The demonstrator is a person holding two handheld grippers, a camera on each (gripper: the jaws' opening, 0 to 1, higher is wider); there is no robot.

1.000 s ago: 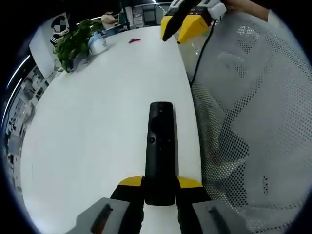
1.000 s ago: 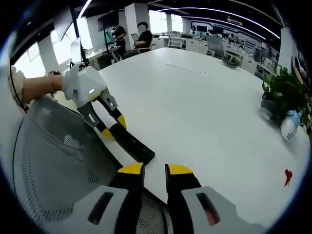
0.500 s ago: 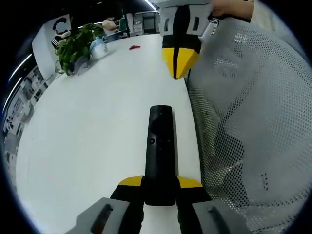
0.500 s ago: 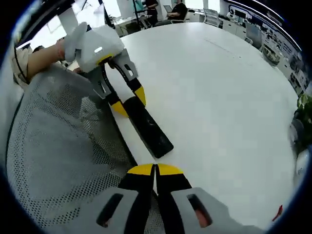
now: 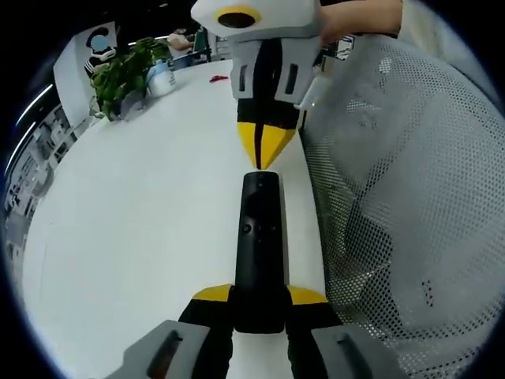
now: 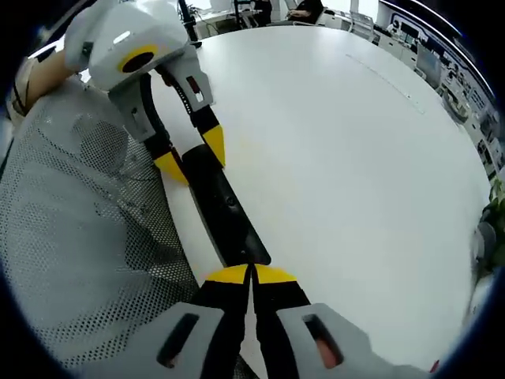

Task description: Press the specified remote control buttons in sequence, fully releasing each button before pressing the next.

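Note:
A long black remote control is held flat over the white table, its near end clamped between the yellow-tipped jaws of my left gripper. My right gripper comes in from the top of the left gripper view, jaws together, its yellow tips right at the remote's far end. In the right gripper view the remote runs up-left from my shut right gripper to the left gripper, which grips its far end. Small round buttons show on the remote's upper half.
A grey mesh chair back stands along the table's edge, beside the remote. A potted plant, a white bottle and a small red thing sit at the table's far side. A person's hand holds the right gripper.
My right gripper has shut its jaws and come down toward the remote's far end, from well away to right at its tip. The left gripper keeps its hold.

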